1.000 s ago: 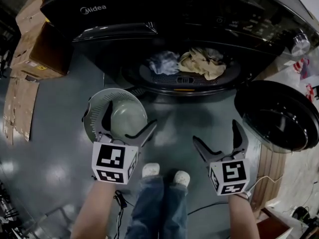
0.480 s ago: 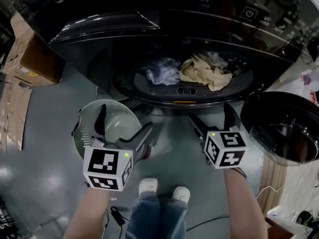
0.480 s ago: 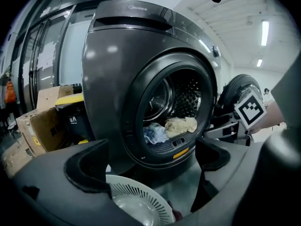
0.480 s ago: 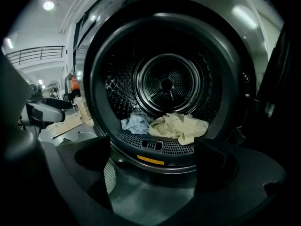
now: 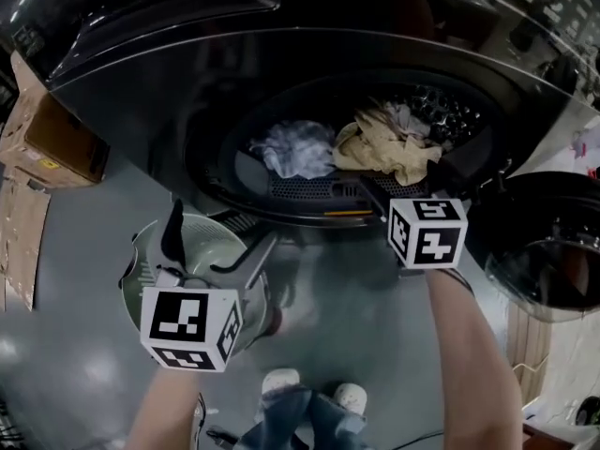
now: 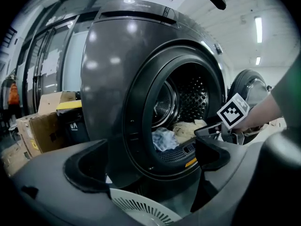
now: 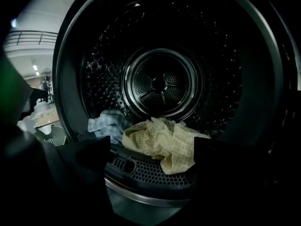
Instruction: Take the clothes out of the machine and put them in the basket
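Carefully ease the right hand-held gripper [image 7: 153,155], jaws apart and empty, onto the beige cloth [image 7: 162,142] at centre frame; pinch a thick fold. Hold the left hand-held gripper [image 5: 222,237], likewise apart, above the basket [image 5: 136,270] lower left.

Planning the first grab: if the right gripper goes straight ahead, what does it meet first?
Likely the yellow checked cloth; the right gripper is open and aimed at it, though depth is unclear.
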A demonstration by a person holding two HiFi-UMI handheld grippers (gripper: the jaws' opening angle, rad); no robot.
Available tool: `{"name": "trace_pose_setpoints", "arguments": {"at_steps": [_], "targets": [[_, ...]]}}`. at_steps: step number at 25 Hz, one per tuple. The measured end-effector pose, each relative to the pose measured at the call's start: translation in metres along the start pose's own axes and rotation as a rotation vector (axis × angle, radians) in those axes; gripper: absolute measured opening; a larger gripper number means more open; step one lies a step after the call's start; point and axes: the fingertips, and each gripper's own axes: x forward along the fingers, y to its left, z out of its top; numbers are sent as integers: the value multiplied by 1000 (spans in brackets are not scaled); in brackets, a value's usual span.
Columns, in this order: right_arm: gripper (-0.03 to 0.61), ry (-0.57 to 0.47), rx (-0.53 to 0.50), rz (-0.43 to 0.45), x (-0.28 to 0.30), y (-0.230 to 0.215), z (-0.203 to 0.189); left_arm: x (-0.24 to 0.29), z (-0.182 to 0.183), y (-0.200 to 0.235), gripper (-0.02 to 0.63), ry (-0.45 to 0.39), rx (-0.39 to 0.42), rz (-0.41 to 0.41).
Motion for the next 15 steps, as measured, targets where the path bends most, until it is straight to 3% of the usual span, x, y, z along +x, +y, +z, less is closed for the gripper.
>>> {"name": "trace_pose_setpoints", "arguments": {"at_steps": [6, 12, 15], "targets": [[540, 58, -52, -62, 41, -16, 5, 7, -10, 9, 568, -51, 16, 26], [540, 282, 1, -93, 80, -12, -26, 15, -13, 16, 568, -77, 21, 42], [483, 370, -61, -208, 80, -30, -36, 17, -12, 19, 568, -77, 27, 41]]}}
